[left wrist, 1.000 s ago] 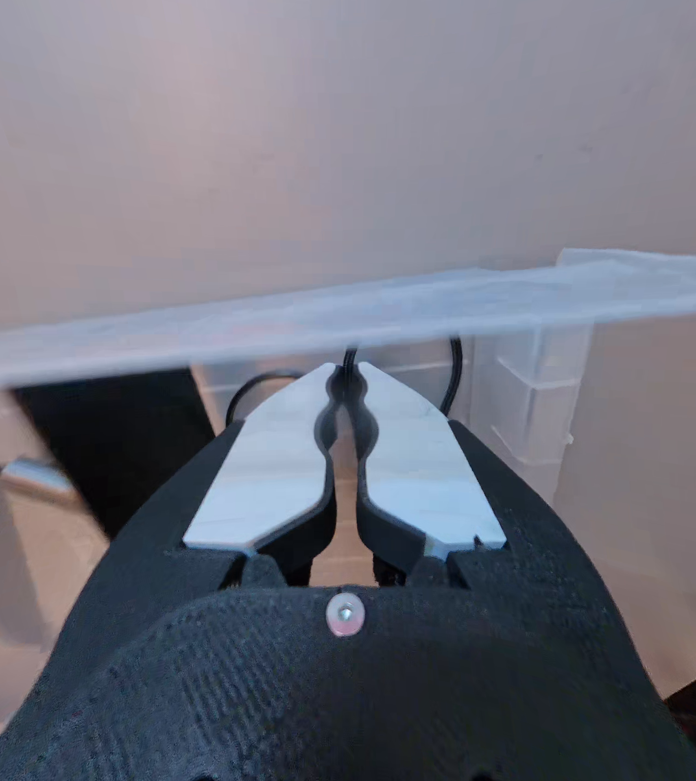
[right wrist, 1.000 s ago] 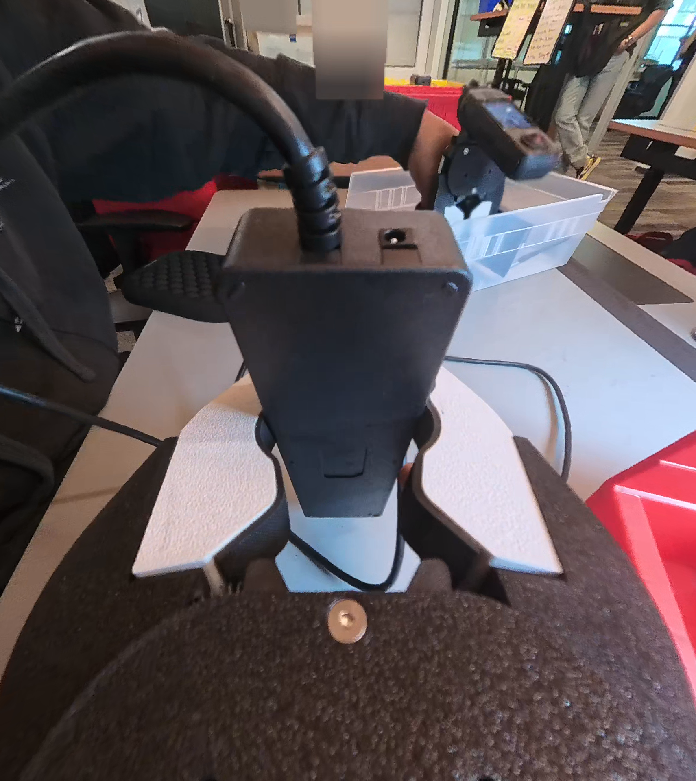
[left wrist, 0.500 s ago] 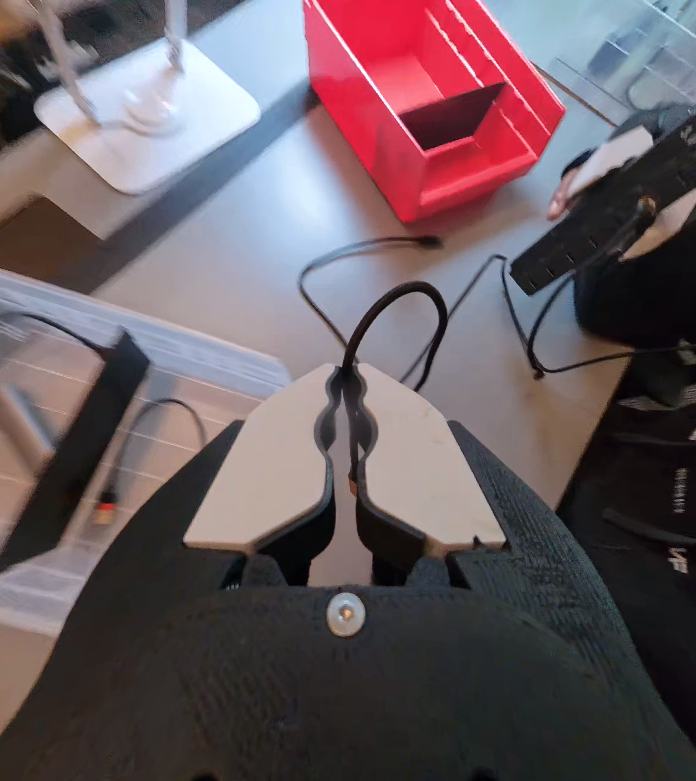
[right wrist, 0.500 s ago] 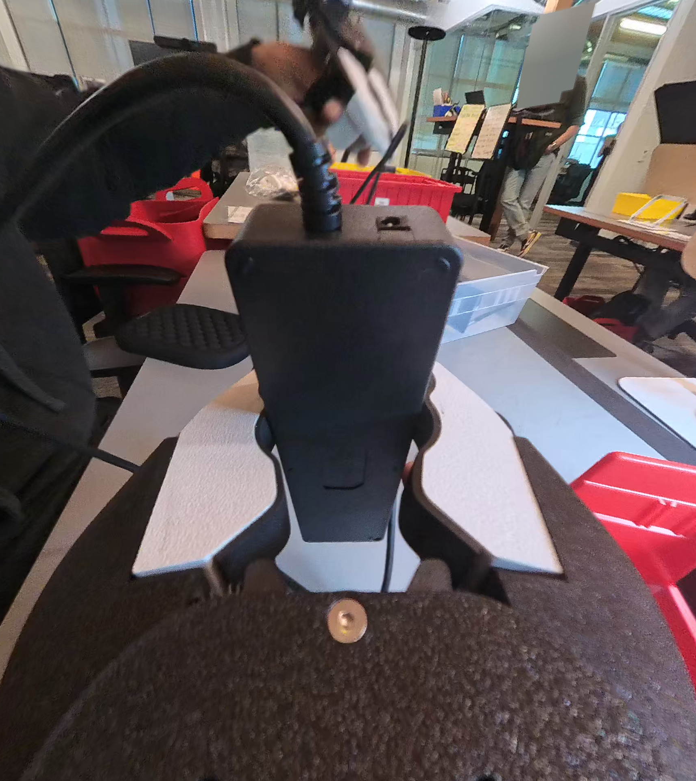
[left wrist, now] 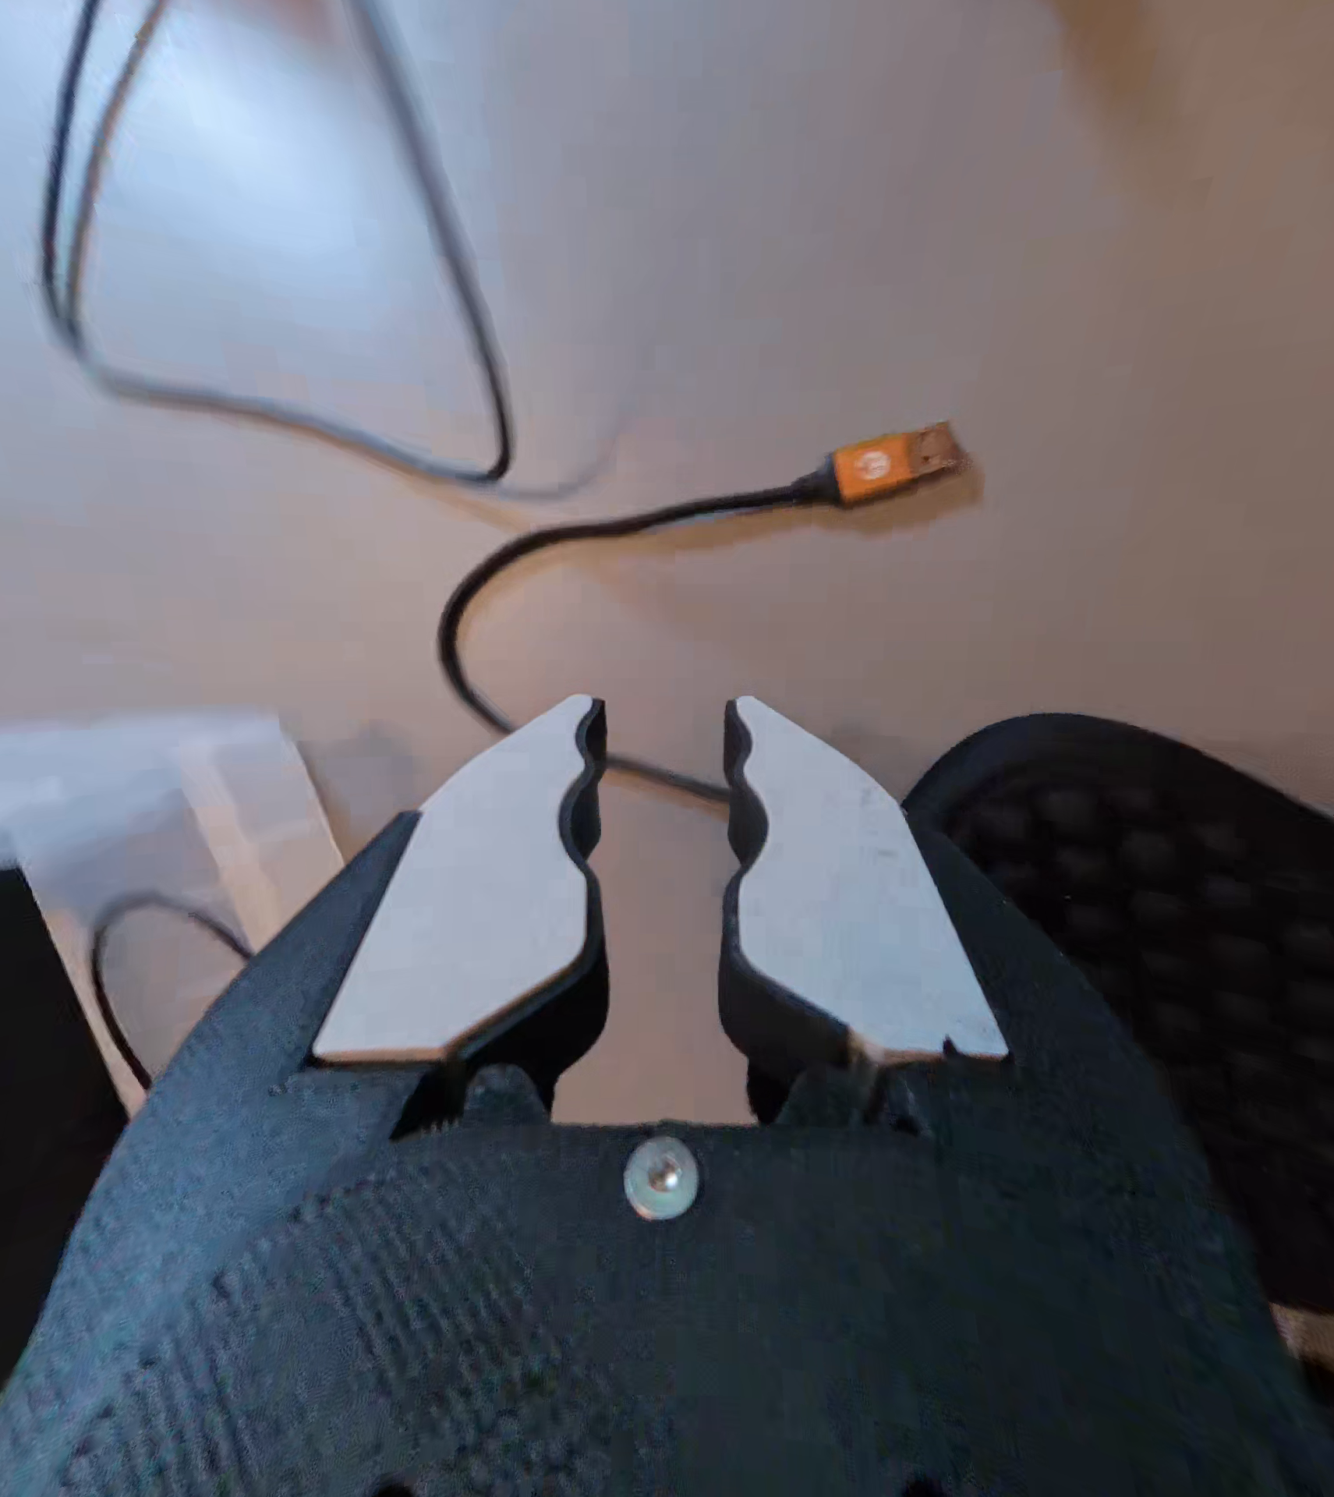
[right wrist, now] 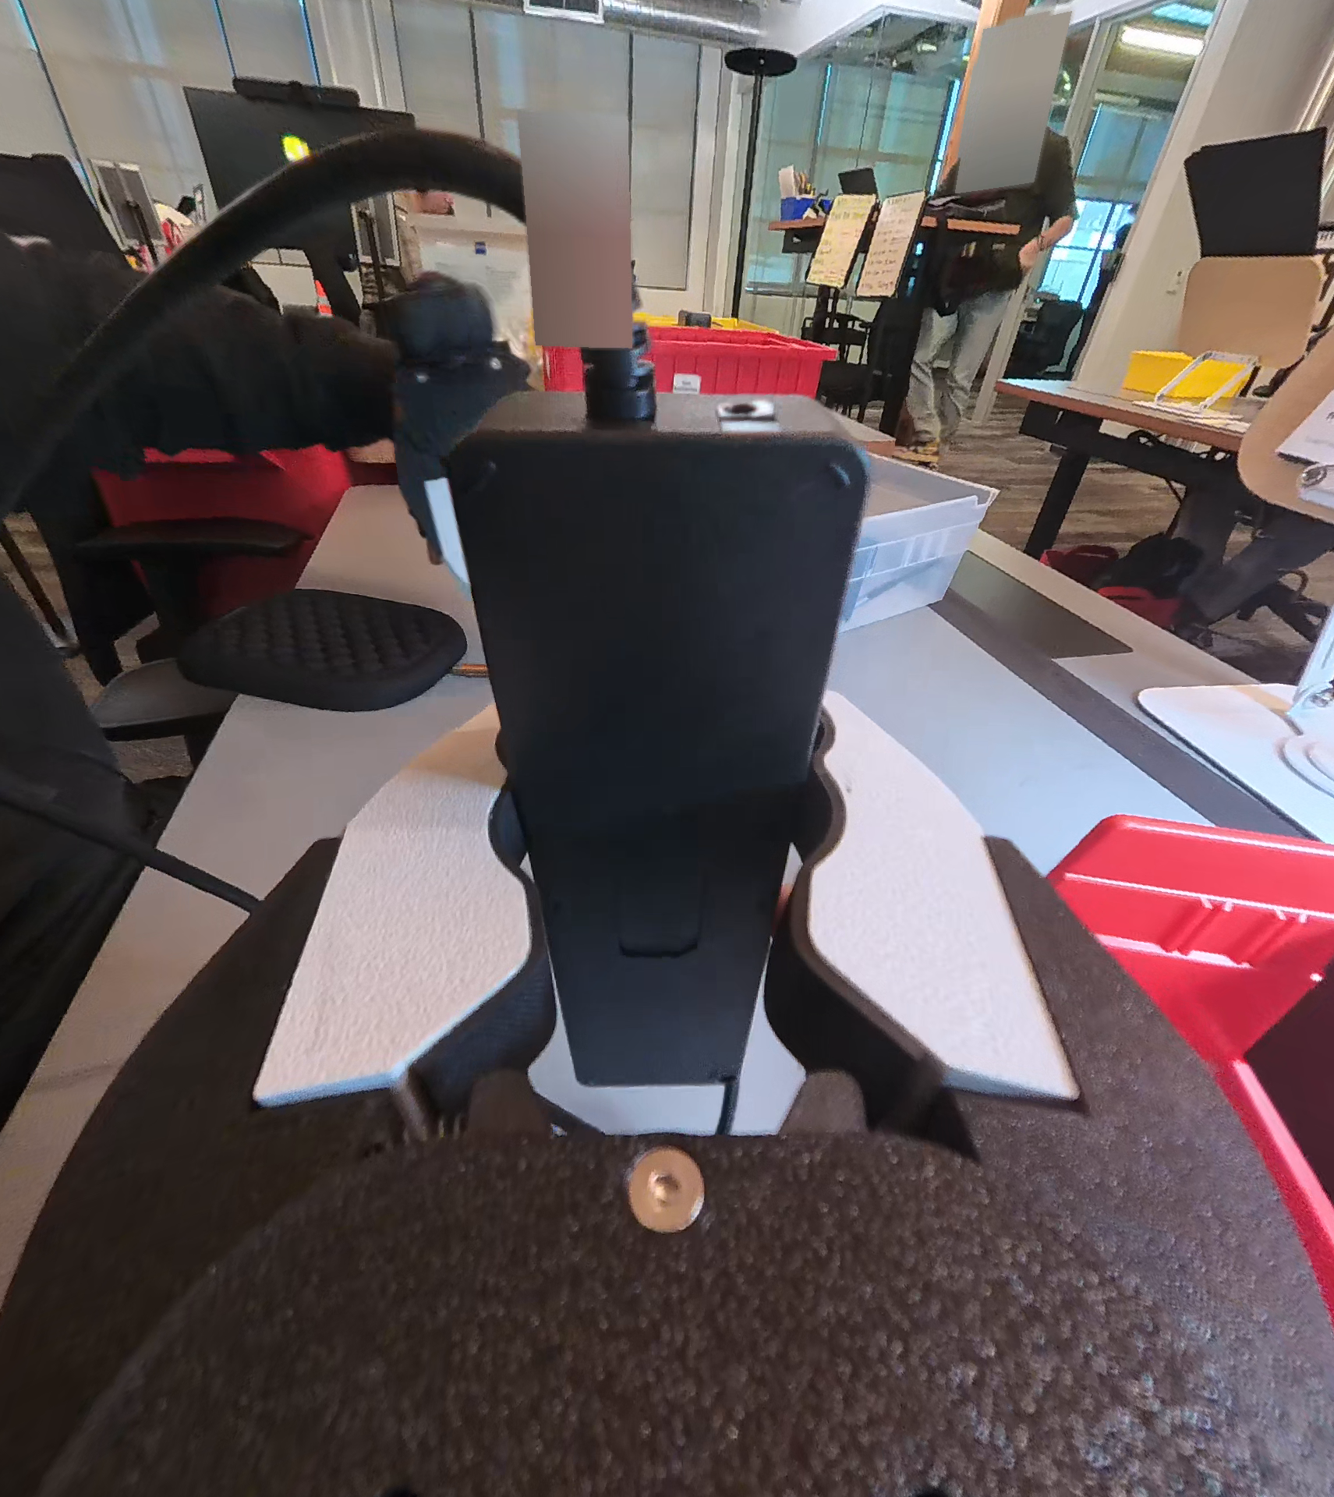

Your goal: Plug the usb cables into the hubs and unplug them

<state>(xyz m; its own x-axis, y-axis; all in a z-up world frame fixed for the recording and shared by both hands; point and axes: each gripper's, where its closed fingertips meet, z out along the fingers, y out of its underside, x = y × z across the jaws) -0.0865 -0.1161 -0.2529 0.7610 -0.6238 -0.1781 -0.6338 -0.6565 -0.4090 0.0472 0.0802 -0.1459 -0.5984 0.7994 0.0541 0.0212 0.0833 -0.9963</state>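
In the left wrist view my left gripper (left wrist: 665,713) is open and holds nothing, above the pale table (left wrist: 971,243). A black USB cable (left wrist: 453,640) lies on the table below it, running under the fingertips and ending in an orange plug (left wrist: 882,466) ahead to the right. In the right wrist view my right gripper (right wrist: 659,729) is shut on a black USB hub (right wrist: 655,616), held upright with both pads against its sides. The hub's thick black cord (right wrist: 242,219) arcs off to the left. The left gripper (right wrist: 436,421) shows far off behind the hub.
A black chair armrest (left wrist: 1182,972) lies right of my left gripper; it also shows in the right wrist view (right wrist: 323,648). A clear plastic bin (left wrist: 121,810) is at the left, seen again behind the hub (right wrist: 914,535). A red bin (right wrist: 1255,931) sits at the right. A white stand base (right wrist: 1295,737) is farther right. Measured from the fingertips, the orange plug (left wrist: 882,466) is 8 cm or so from the left gripper and 25 cm from the right.
My left gripper opened and let go of the black cable, which now lies on the table with its orange plug. It swung down toward the table. My right gripper kept hold of the hub.
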